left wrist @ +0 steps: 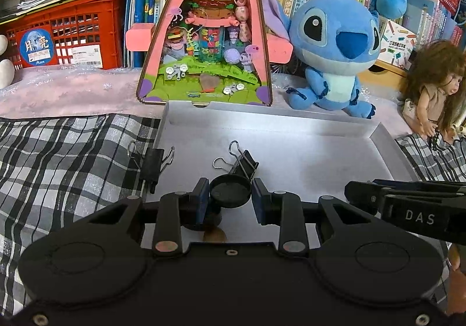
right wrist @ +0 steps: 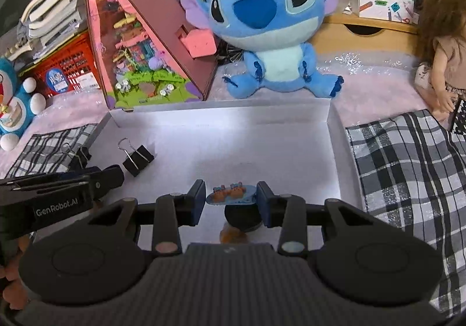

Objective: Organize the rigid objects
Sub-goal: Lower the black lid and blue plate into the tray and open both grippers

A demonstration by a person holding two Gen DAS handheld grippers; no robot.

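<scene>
A shallow white box lid (left wrist: 291,134) lies on a checked cloth. My left gripper (left wrist: 230,195) hovers low over its near left part, jaws around a round black disc (left wrist: 230,191) that touches only the left pad; I cannot tell if it is gripped. A black binder clip (left wrist: 243,164) lies in the lid just beyond, and another (left wrist: 151,166) straddles the lid's left rim. My right gripper (right wrist: 231,196) is shut on a small blue oval piece with orange figures (right wrist: 231,194), over the lid (right wrist: 262,113). A black round thing (right wrist: 243,216) lies below it.
A pink triangular toy house (left wrist: 206,32), a blue plush (left wrist: 335,49) and a doll (left wrist: 434,93) stand behind the lid, before bookshelves. A red crate (left wrist: 72,32) is at the back left. Checked cloth (right wrist: 407,168) spreads on both sides of the lid.
</scene>
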